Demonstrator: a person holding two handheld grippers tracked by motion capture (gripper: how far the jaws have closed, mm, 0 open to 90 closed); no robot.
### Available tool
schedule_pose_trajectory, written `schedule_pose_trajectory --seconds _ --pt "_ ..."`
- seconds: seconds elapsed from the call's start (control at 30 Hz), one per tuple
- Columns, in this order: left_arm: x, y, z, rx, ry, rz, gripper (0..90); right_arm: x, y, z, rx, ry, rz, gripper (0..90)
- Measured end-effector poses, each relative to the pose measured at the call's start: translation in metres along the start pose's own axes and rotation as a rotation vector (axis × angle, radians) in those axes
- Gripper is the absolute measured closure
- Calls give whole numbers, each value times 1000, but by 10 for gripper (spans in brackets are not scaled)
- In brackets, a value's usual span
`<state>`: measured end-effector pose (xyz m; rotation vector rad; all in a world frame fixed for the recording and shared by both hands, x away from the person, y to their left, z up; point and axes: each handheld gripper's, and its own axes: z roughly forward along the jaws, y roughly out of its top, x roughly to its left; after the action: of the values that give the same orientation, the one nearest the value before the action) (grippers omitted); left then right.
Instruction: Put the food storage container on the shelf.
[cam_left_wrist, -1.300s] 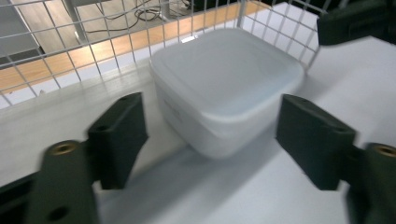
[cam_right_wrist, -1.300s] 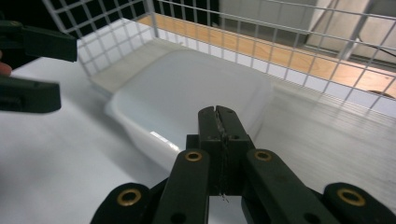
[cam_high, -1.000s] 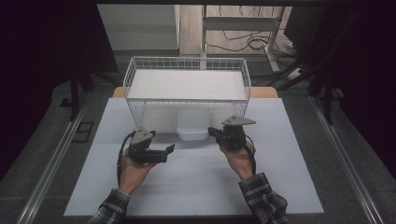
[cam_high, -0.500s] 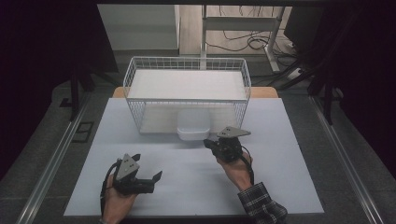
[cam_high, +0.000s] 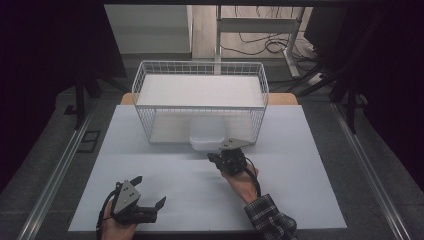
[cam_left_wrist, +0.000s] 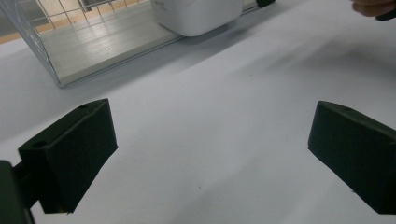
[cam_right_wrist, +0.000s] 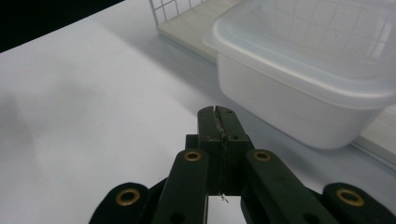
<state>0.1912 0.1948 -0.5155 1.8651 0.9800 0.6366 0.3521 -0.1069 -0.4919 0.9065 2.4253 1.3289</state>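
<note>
White plastic container (cam_high: 206, 138) sits at the front opening of the wire basket (cam_high: 200, 106), partly under it, near the middle of the worktop (cam_high: 180, 185). In the right gripper view the container (cam_right_wrist: 299, 88) rests half on the basket's pale base board (cam_right_wrist: 196, 21), its lid rim overhanging the tub wall.

Right gripper (cam_high: 216, 159) – jaws pressed together, nothing between them; the tip points at the container's near wall from just in front, not touching. In its own view the closed tip (cam_right_wrist: 218, 122) lies near the tub's lower wall.

Left gripper (cam_high: 150, 191) – near the worktop's front-left corner, well apart from the container. Its jaws have just been opening and now stand wide apart over bare worktop, nothing between them.

Judgement: the step looks like nudging the container with the closed right tip. To do it well, meet the wall low and square-on, push slowly and straight; a high contact under the rim could tip the tub or lift the lid.

Hard to make out: contents of the container – translucent lid, nothing legible through it. Whether the tub's far side touches the basket wire I cannot tell. Faint print on the container (cam_left_wrist: 198, 16) in the left gripper view is cut off at the frame's top.
</note>
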Motion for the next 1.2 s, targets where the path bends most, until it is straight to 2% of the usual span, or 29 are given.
schedule_pose_trajectory --seconds 0.07,0.27,0.5,0.87,1.2 --pt "1 -1 1 -2 -8 -5 8 -2 2 6 -4 -8 3 893" --pt "1 -1 1 1 2 1 9 -14 5 20 5 -39 16 893" --pt "2 -1 1 -1 9 -5 13 -23 9 29 9 -57 22 894" --pt "4 -1 0 -9 21 -17 16 -30 20 41 9 -78 11 894" --pt "6 -2 2 -11 -4 -19 21 -40 29 49 12 -109 12 894"
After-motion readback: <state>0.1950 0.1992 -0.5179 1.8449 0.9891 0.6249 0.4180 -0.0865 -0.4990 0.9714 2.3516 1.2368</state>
